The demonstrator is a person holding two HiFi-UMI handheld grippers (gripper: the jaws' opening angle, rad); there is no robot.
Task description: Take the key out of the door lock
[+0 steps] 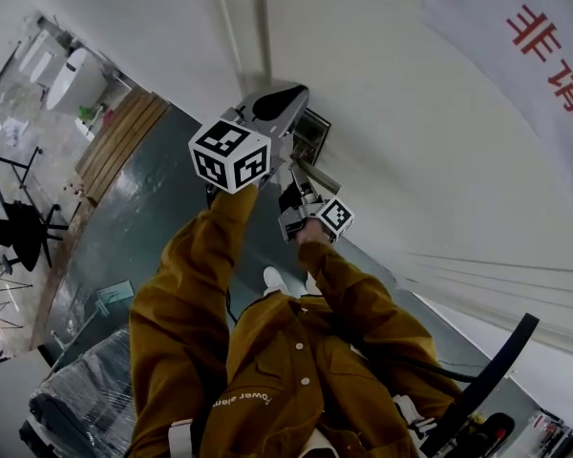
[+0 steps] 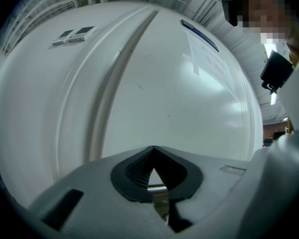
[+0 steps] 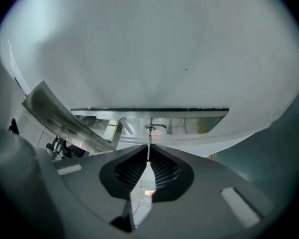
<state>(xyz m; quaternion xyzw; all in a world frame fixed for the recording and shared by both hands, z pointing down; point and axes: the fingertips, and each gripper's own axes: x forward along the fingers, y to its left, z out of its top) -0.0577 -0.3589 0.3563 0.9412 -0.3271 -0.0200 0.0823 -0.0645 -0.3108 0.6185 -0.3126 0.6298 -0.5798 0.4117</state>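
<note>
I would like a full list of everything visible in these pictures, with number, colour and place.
door: one, white, facing both grippers
lock plate: one, silver, on the door
key: one, metal, in the lock plate
lever handle: one, silver, beside the key
banner: one, white with red characters, upper right
planks: several, brown, far left
left gripper: one, grey, jaws together, near the door
right gripper: one, grey, shut on the key
sleeves: two, ochre, below the grippers

Bare door open at upper right of head view, door handle jutting across left of right gripper view, lock plate just behind, floor open at left.
</note>
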